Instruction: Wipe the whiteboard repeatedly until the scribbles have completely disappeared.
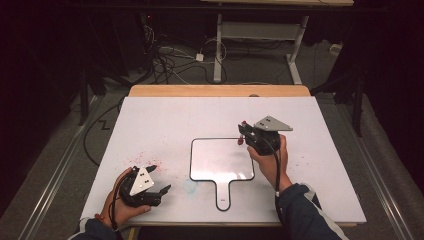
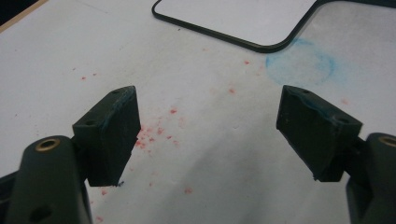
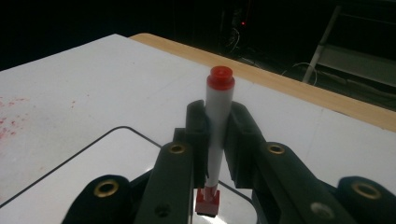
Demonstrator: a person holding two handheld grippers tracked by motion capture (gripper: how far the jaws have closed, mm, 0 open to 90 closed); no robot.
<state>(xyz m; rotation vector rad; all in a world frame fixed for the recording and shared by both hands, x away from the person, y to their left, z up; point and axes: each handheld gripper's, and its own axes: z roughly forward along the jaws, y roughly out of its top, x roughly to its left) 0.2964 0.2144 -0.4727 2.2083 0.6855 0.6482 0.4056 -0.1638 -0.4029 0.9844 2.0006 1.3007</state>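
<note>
A small whiteboard [image 1: 221,160] with a black rim and a handle lies flat at the table's middle; its corner [image 2: 243,18] also shows in the left gripper view, and its surface [image 3: 93,168] lies under the jaws in the right gripper view. My right gripper [image 1: 244,134] hovers over the board's right upper corner, shut on a white marker [image 3: 218,121] with a red cap, held upright between the pads. My left gripper [image 1: 159,179] rests low at the table's front left, jaws wide open with nothing between them.
The white table sheet [image 1: 165,120] bears red specks [image 1: 137,159] and a faint blue smudge [image 2: 301,63] near the board's handle. A wooden edge [image 1: 220,90] runs along the back. Cables and desk legs stand on the floor beyond.
</note>
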